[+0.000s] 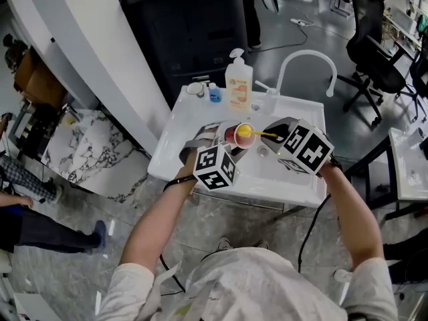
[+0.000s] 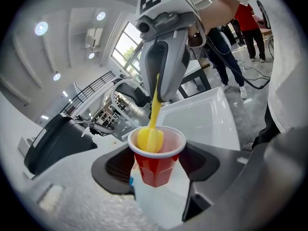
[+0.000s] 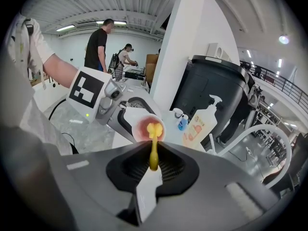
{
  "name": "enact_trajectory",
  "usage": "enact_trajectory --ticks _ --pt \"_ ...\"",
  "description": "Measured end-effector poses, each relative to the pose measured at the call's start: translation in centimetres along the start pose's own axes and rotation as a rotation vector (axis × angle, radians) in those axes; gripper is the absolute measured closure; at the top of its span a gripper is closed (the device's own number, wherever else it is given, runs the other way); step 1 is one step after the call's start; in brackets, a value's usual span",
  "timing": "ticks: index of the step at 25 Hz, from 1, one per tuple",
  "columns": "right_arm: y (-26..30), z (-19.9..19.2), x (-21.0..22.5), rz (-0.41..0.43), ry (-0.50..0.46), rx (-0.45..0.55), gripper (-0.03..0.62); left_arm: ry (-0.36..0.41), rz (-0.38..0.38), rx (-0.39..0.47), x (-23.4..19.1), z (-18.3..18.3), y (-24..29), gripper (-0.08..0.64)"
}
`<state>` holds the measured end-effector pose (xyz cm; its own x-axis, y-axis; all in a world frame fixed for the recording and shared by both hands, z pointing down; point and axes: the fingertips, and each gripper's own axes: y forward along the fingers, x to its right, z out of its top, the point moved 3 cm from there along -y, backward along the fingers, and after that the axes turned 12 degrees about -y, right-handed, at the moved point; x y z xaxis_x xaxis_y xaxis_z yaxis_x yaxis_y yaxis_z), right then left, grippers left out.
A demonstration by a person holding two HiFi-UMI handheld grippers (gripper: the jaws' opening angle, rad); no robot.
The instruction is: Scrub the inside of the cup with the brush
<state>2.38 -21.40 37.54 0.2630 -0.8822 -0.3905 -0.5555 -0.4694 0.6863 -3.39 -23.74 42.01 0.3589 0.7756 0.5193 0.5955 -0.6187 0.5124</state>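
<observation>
**Cup held over the sink, brush head already inside**

Your left gripper (image 2: 156, 163) has its jaws spread wide and pressed on the sides of the red cup (image 2: 157, 158), holding it in the air above the white sink (image 1: 172, 147) with its mouth tipped toward your other hand. Your right gripper (image 3: 153, 166) is clamped narrowly on the handle of the yellow brush (image 3: 153, 150), and the brush head sits just past the cup's rim, against the upper inside wall.

So the reach and the entry are done, and the scrubbing looks to be under way. How much of the wall has been covered cannot be read from these views. The deeper part and the bottom are probably still to do.

Around you, a soap bottle (image 1: 239, 82) and a small blue bottle (image 1: 215, 93) stand on the sink's back edge. The curved faucet (image 1: 306, 57) rises just beyond the grippers. A black bin (image 1: 190, 29) stands behind the sink and an office chair (image 1: 374, 69) to the right.

Nothing lies between brush and cup. Only the faucet is close enough to matter if you swing the handle wide.
</observation>
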Motion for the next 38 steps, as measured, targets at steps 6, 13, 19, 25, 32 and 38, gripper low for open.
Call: enact_trajectory --ticks 6,13,19,25,32,38 --pt "0.6 -1.2 -0.7 0.021 0.02 -0.021 0.557 -0.015 0.002 -0.006 -0.2 -0.2 0.1 0.269" --pt "1.1 -1.3 -2.1 0.061 0.02 -0.013 0.557 -0.023 -0.006 -0.023 0.0 -0.7 0.8 0.268" --pt "1.0 -0.3 -2.5 0.065 -0.012 -0.004 0.557 -0.045 -0.017 -0.041 -0.2 -1.5 1.2 0.268" --pt "0.6 0.2 -2.3 0.057 -0.027 -0.002 0.557 -0.039 -0.022 -0.051 -0.1 -1.6 1.5 0.268" --pt "0.4 0.6 -2.4 0.057 -0.039 0.001 0.557 -0.021 -0.037 -0.067 0.5 -1.9 1.8 0.268" --pt "0.2 0.7 -2.3 0.061 -0.039 0.003 0.557 -0.005 -0.053 -0.082 1.0 -2.2 2.0 0.268"
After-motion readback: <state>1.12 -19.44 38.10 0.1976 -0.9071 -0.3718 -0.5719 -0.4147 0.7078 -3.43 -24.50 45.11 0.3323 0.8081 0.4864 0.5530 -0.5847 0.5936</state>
